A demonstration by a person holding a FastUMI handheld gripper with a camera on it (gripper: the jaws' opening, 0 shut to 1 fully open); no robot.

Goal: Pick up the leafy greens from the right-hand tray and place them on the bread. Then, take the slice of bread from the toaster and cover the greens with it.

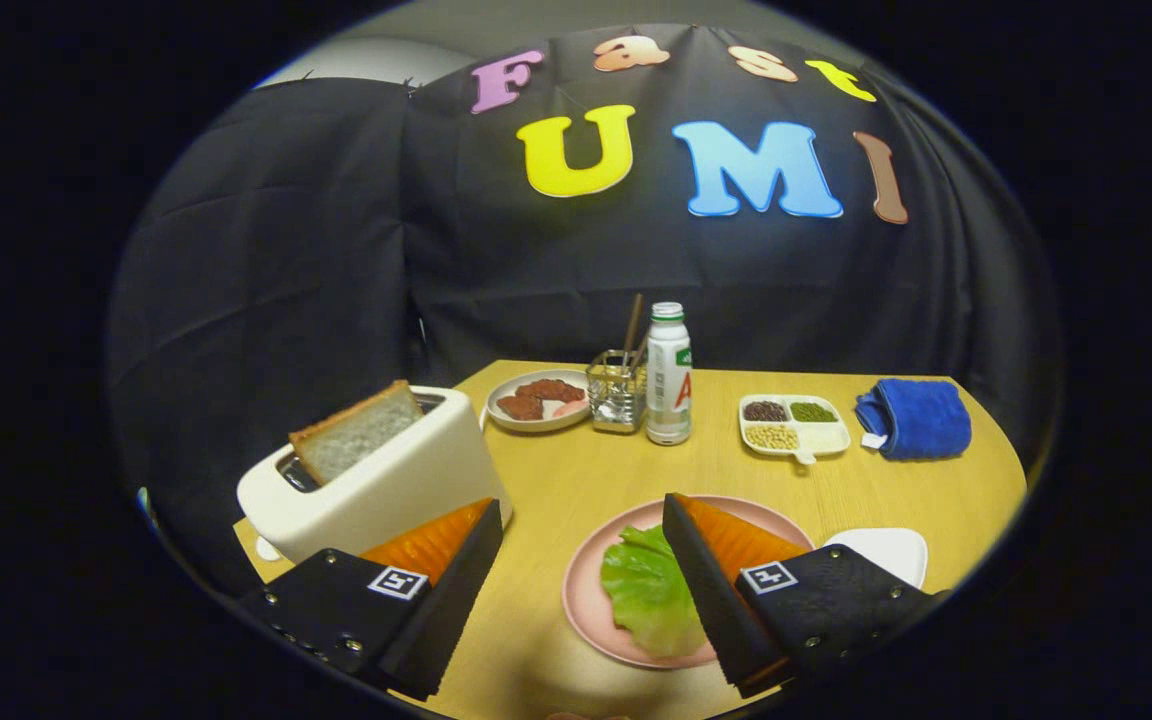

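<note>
One bread slice (356, 432) up in toaster (386, 490); gripper (581, 520) wide open, empty; bottle (669, 375) label unreadable.

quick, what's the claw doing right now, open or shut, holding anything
Claw: open, fingers spread wide and holding nothing; the lettuce lies on the pink plate by the right-hand finger.

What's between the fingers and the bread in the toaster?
Nothing visible. The gripper is open; the bread slice stands out of the toaster just beyond its left finger. Leafy greens lie on the pink plate.
</note>
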